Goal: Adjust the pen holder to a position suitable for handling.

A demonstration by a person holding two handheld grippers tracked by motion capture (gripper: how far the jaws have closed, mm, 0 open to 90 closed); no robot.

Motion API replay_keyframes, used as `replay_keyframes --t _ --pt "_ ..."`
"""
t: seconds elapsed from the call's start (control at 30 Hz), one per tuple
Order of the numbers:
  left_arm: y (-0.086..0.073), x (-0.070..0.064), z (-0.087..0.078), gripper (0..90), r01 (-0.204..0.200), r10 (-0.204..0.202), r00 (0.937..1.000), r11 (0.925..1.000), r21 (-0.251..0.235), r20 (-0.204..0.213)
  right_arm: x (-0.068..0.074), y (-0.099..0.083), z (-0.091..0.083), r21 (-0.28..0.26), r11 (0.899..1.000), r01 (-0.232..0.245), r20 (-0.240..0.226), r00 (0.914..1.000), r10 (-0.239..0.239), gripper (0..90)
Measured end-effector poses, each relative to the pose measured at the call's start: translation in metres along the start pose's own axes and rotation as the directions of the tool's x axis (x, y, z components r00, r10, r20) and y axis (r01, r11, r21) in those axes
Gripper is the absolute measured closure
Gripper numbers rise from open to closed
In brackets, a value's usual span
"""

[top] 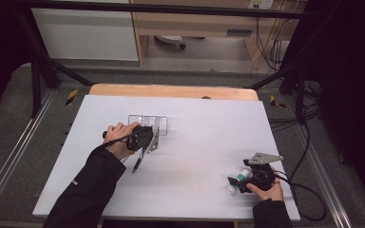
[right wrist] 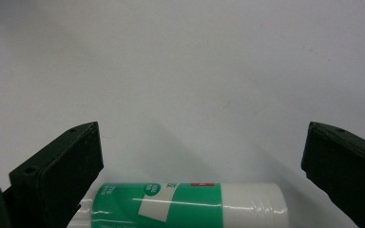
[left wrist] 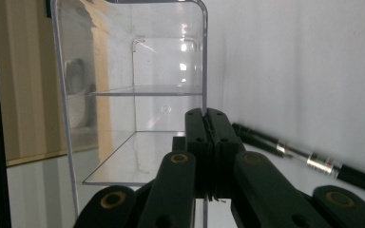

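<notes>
My left gripper (left wrist: 208,142) is clamped on the clear organizer's (left wrist: 133,95) wall; right gripper (right wrist: 202,156) gapes wide over the glue stick (right wrist: 190,204).

Organizer (left wrist: 133,95): clear acrylic. Pen (left wrist: 309,161): black, silver bands. Tube (right wrist: 185,204): green-and-white label, small red mark, white cap. Grippers (left wrist: 204,118) (right wrist: 202,166): black jaws, brass-coloured rivets on left. Table (top: 209,137): white, wood edge at 12 o'clock.

High view looks down over the whole table (top: 195,142). Left gripper view sits super close to the clear rack (left wrist: 138,95), also in the high view (top: 148,122); right one hugs the tube (right wrist: 185,204).
</notes>
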State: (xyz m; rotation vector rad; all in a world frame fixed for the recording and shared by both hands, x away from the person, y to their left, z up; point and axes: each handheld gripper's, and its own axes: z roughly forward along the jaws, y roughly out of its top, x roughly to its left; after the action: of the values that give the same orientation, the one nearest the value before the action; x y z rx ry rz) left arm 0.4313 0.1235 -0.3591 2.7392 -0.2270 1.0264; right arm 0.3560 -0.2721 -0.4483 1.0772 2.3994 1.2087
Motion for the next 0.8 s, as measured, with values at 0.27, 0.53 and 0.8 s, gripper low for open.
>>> replay_keyframes --t 0.27,0.53,0.8 --pt "0.027 0.001 0.007 87.9 0.008 -0.008 0.9992 0.9999 -0.006 0.039 0.0 0.0 -0.001 -0.005 1.0 -0.002 0.0 1.0 0.002 0.5" --pt "0.041 -0.002 0.017 87.8 0.02 -0.02 0.9969 0.9998 -0.001 0.076 0.001 0.001 -0.001 -0.007 1.0 0.0 -0.001 1.0 0.0 0.5" --pt "0.052 -0.004 0.022 87.9 0.024 -0.025 0.9944 0.9997 0.008 0.103 0.0 0.001 -0.001 -0.007 1.0 0.001 -0.001 1.0 -0.001 0.5"
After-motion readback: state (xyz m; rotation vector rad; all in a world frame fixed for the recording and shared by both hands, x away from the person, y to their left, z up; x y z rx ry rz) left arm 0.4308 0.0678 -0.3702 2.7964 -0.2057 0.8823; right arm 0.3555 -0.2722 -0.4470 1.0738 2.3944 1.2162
